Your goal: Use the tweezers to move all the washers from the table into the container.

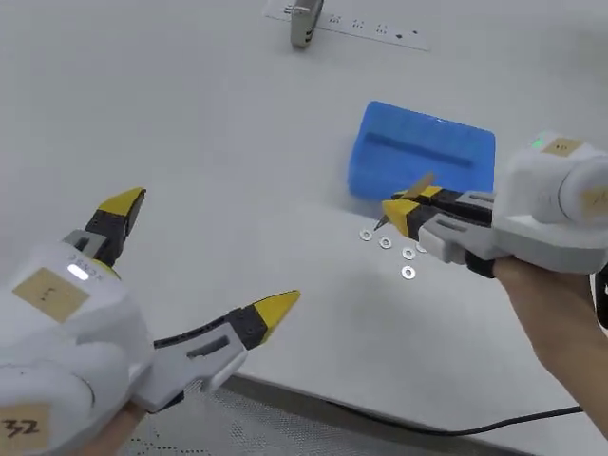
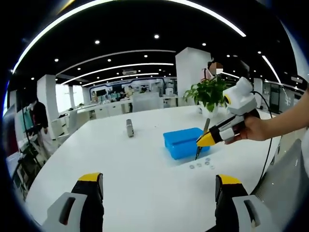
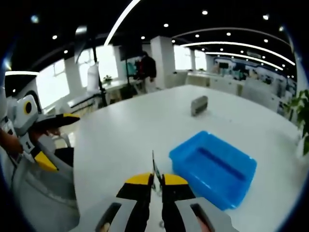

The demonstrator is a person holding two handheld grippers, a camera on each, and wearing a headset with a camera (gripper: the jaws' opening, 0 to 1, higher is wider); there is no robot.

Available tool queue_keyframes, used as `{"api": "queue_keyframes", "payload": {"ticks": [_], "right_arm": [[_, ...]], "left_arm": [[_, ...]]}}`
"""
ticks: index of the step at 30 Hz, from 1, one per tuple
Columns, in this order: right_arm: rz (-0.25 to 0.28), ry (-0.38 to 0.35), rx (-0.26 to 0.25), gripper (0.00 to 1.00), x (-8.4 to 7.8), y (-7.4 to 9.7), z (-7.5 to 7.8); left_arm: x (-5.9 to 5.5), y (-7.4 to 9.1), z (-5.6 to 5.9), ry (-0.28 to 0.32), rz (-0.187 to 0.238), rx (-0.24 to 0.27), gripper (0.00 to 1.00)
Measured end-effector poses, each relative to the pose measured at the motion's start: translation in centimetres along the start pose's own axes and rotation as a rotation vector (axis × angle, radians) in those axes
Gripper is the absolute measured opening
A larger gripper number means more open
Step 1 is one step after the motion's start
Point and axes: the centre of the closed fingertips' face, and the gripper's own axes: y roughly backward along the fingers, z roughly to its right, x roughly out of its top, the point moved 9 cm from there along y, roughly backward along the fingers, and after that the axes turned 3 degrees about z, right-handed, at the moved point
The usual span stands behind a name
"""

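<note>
Several small metal washers [image 1: 385, 243] lie on the white table just in front of the blue container [image 1: 423, 152]. My right gripper [image 1: 404, 211] is shut on thin tweezers [image 1: 380, 224], whose tips hover just above the leftmost washers. In the right gripper view the tweezers [image 3: 153, 164] stick out between the shut jaws [image 3: 155, 181], left of the container [image 3: 215, 166]. My left gripper [image 1: 199, 256] is open and holds nothing, near the table's front edge. From the left gripper view [image 2: 159, 191], the washers [image 2: 200, 164] lie beneath the tweezers [image 2: 198, 153].
A grey metal block [image 1: 304, 24] stands by a power strip [image 1: 366, 26] at the table's far side. A black cable [image 1: 456, 427] runs along the front edge at the lower right. People and desks stand far behind the table.
</note>
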Motion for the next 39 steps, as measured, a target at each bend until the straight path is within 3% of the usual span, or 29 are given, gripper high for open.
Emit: {"api": "queue_keyframes", "payload": {"ticks": [10,18,22,29,39], "right_arm": [[-0.028,-0.010,-0.010,0.04,-1.1,-1.4,0.9],[-0.044,-0.025,-0.019,0.04,-1.6,-1.9,1.4],[-0.046,-0.041,-0.011,0.04,-1.7,-2.0,1.1],[-0.064,-0.002,-0.018,0.04,-1.7,-2.2,0.8],[-0.046,-0.037,-0.064,0.03,-1.9,-2.3,0.8]], "left_arm": [[-0.6,-0.2,-0.4,-0.051,-0.034,0.029,0.99],[-0.9,-0.3,-0.3,-0.067,-0.072,0.022,0.99],[-1.0,-0.4,-0.3,-0.074,-0.087,0.021,0.99],[-1.2,-0.4,-0.3,-0.081,-0.111,0.023,0.97],[-1.5,-0.5,-0.4,-0.095,-0.134,0.024,0.98]]}}
